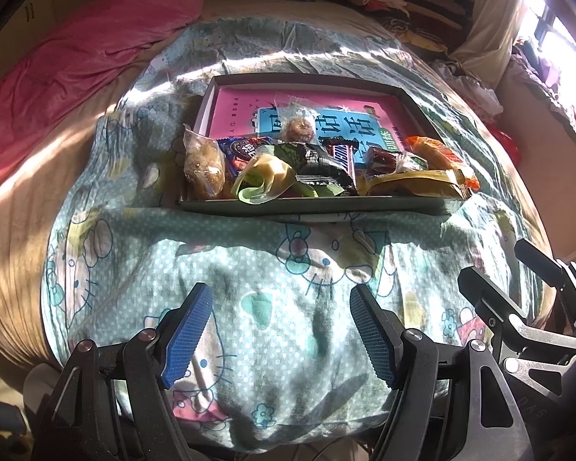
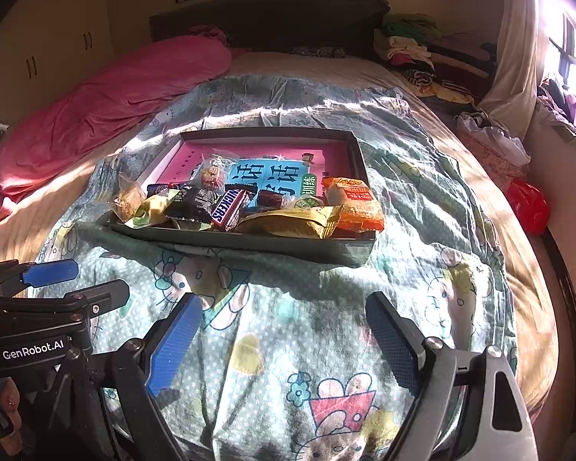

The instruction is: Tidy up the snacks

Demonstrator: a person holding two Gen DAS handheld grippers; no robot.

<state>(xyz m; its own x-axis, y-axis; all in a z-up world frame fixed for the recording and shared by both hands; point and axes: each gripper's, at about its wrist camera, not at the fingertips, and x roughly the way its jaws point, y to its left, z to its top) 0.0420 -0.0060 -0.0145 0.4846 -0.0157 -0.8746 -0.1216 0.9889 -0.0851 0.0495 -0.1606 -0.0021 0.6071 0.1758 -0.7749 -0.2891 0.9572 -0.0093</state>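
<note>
Left gripper (image 1: 282, 330) parted wide, empty, right gripper (image 2: 284, 342) likewise, above bedspread (image 1: 288, 261).

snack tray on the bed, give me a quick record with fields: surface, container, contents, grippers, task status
surface: bed with a cartoon-print quilt, pink blanket at the far left
container: shallow dark tray with a pink book lying in it
contents: wrapped snacks crowded along the near edge, among them a Snickers bar, an orange packet, a yellow packet and a round sweet in clear wrap
grippers: left gripper and right gripper both open, empty, over the quilt short of the tray
task status: no snack picked up yet
</note>
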